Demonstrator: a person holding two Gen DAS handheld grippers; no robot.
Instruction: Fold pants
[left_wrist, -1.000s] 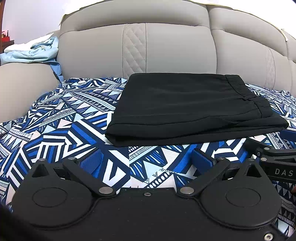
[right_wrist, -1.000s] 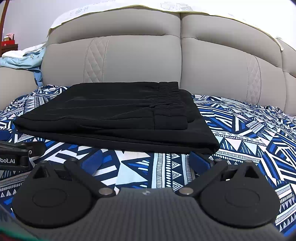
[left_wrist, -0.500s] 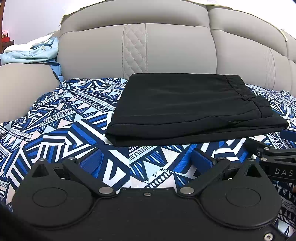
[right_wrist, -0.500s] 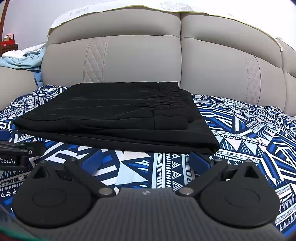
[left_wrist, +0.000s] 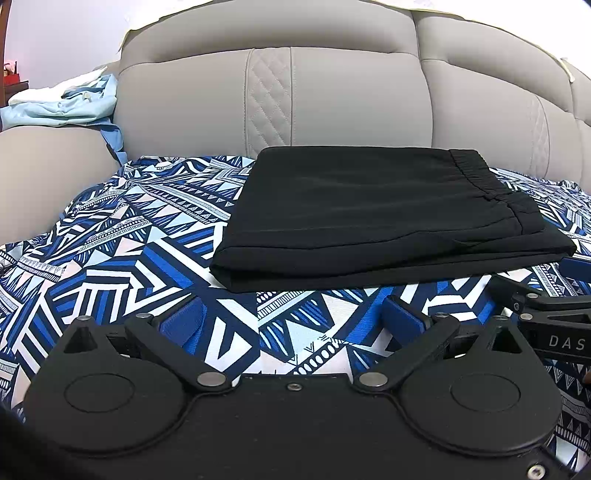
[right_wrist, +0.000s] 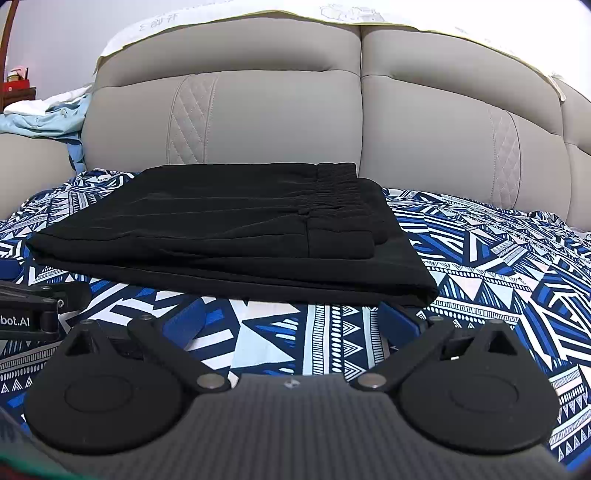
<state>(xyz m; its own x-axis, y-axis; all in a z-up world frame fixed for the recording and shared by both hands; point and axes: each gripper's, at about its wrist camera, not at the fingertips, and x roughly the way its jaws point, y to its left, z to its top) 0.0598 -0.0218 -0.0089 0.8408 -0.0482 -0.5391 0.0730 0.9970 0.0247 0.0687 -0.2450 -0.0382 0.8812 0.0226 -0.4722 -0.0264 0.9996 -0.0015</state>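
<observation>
Seen from the left wrist, light-blue clothes (left_wrist: 70, 107) lie at ten o'clock on the grey headboard (left_wrist: 332, 99). The folded black pants (left_wrist: 384, 214) rest flat at twelve o'clock on the patterned bedspread (left_wrist: 122, 236), apart from both grippers. The left gripper (left_wrist: 291, 319) gapes wide and empty; the right gripper (right_wrist: 291, 317) likewise.

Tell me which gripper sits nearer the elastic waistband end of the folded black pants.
Right. The right gripper faces the waistband end of the pants; the left gripper sits before their opposite, folded end. Both are open, just short of the near edge.
</observation>
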